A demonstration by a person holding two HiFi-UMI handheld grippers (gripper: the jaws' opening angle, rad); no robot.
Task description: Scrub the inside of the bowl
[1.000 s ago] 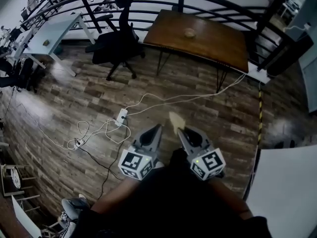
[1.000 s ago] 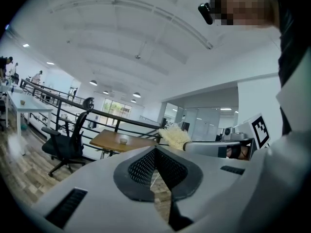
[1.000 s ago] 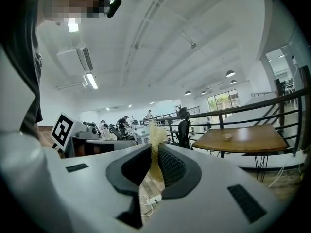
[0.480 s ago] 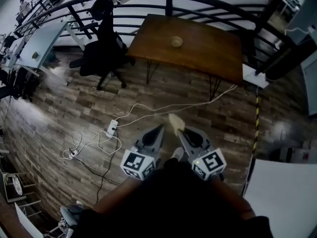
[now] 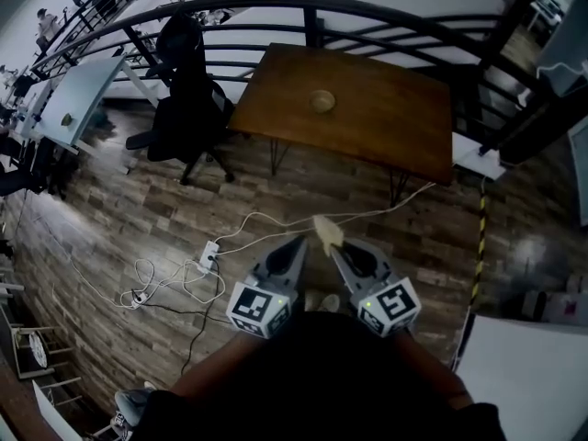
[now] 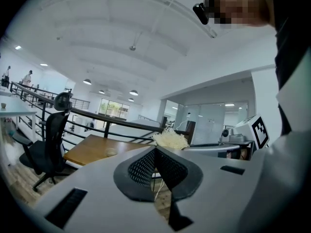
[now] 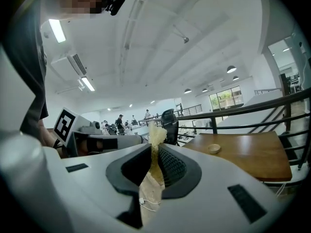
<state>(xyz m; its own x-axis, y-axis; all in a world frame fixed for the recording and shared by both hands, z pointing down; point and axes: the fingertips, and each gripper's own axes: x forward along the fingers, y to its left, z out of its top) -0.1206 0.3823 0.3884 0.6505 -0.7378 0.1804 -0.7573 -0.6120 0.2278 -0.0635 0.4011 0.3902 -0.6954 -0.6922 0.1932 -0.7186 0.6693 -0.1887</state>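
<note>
Far left of the head view, the black office chair point(image 5: 188, 81) has slid toward the frame's left edge since a second ago. The white power strip point(image 5: 209, 256) on the plank floor point(image 5: 101, 219) has dropped lower too.

Lower centre now: the left gripper point(image 5: 299, 243) is clenched on nothing, its ribbed pads pressed flat together in its own view point(image 6: 155, 150). Its forearm reaches up from the bottom edge, marker cube facing the camera, nose angled in toward its partner.

Just right of it, the pale fibrous scrubber point(image 5: 328, 233) lies with its long axis along the jaws. Its frayed end pokes out past the tips toward the top of the frame. The right gripper point(image 5: 336, 244) is grasping it, pads squeezed on its flat middle point(image 7: 155, 152). That arm mirrors the left one, both noses nearly level and aimed at the table.

The bowl point(image 5: 322, 101) sits mouth up on the brown table point(image 5: 395, 122), upper centre, well apart from both grippers. It has come down and leftward in the frame, and it looks larger than it did a second ago. The grippers keep their spot in the picture.
</note>
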